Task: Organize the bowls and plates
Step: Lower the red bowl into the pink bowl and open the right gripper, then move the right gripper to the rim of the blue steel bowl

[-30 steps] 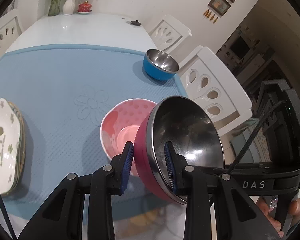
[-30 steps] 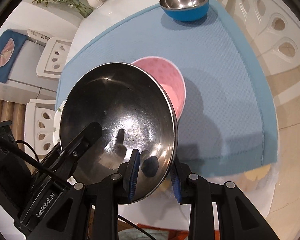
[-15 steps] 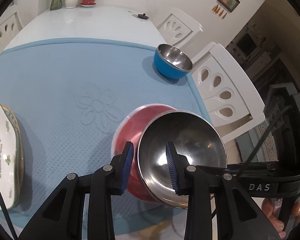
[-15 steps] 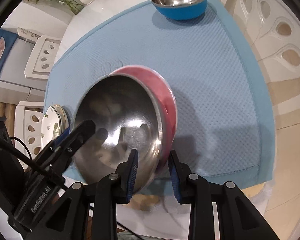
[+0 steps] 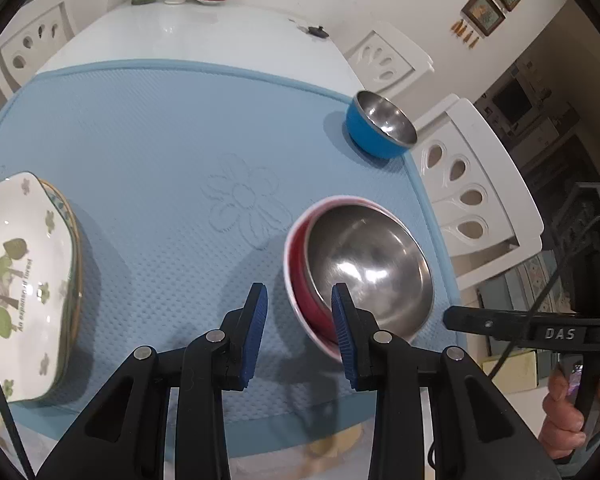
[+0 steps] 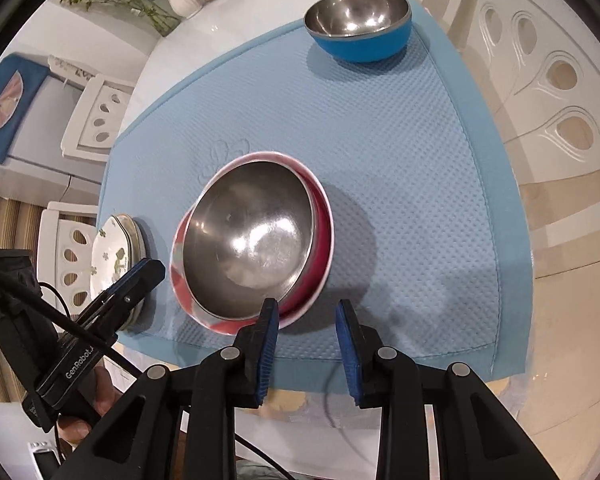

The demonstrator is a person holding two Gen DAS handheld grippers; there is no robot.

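The red steel bowl [image 5: 364,276] is light, stiff and slippery; take its rim at six o'clock. Both grippers' fingers [image 5: 256,312] [image 6: 269,330] stand slightly open, holding nothing.

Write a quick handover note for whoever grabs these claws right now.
Left claw: open, nothing held, beside the red bowl.
Right claw: open, nothing held, near the same bowl's rim.
Done: red bowl nested in the pink bowl on the mat; plates stacked at left.
Left: blue bowl sits alone at the far corner; probably add it to the stack.
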